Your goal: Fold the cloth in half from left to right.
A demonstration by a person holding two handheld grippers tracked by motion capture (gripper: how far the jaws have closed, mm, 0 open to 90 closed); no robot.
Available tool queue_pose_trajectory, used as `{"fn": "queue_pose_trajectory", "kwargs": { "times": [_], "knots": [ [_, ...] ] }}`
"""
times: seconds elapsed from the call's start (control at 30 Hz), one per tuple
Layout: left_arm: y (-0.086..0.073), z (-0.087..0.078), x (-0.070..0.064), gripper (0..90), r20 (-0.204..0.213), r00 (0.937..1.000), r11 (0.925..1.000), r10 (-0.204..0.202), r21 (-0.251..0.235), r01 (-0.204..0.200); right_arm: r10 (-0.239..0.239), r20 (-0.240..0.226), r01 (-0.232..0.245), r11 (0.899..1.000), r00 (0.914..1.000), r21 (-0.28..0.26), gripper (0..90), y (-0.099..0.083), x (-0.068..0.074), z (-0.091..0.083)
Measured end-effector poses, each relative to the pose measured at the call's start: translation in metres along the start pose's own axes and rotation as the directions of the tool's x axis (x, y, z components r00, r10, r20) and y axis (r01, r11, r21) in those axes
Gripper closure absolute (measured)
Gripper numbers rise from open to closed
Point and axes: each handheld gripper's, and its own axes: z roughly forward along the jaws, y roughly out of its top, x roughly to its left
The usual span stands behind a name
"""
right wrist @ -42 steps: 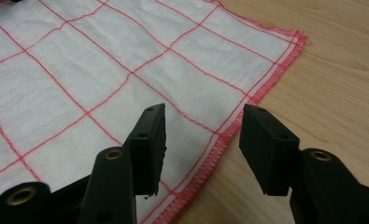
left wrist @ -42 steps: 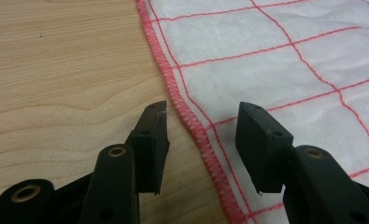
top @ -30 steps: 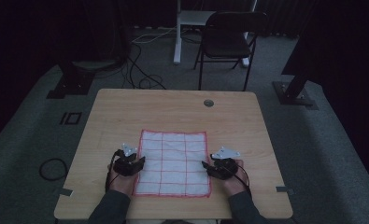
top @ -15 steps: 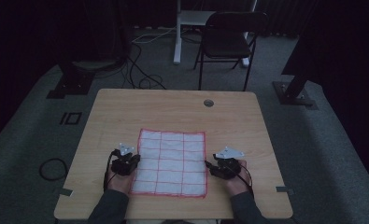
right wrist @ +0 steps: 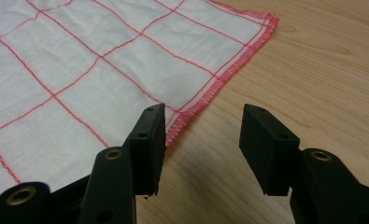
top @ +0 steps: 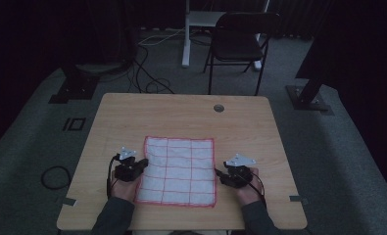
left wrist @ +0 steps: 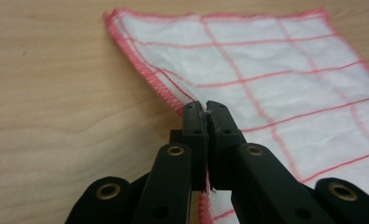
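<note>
Left gripper (top: 141,163) pinches the cloth's edge; right gripper (top: 219,174) stands spread beside the opposite edge.

High view: a white cloth with red grid lines (top: 177,170) lies flat on the wooden table (top: 181,115), a gripper at each side edge of the cloth. Left gripper view: the left gripper (left wrist: 205,106) is clamped on the cloth's (left wrist: 275,70) red-stitched hem, lifting it slightly. Right gripper view: the right gripper (right wrist: 203,123) is spread wide, one jaw over the cloth's (right wrist: 93,65) hem, the other over bare table (right wrist: 322,70) beside the cloth.
</note>
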Motion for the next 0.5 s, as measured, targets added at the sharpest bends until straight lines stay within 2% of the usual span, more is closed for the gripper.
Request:
{"fn": "queue_pose_trajectory", "kwargs": {
  "times": [0.2,0.5],
  "knots": [
    [0.015,-0.003,-0.013,88.1,0.055,0.9982,0.9995,0.025,-0.022,-0.024,-0.003,-0.003,0.003,1.0,1.0,0.006,50.9,0.0,0.001,0.002],
    [0.034,-0.002,-0.036,88.1,0.118,0.9907,0.9971,0.068,-0.043,-0.063,-0.001,0.007,0.001,1.0,1.0,0.016,52.6,-0.001,0.001,0.005]
  ]
}}
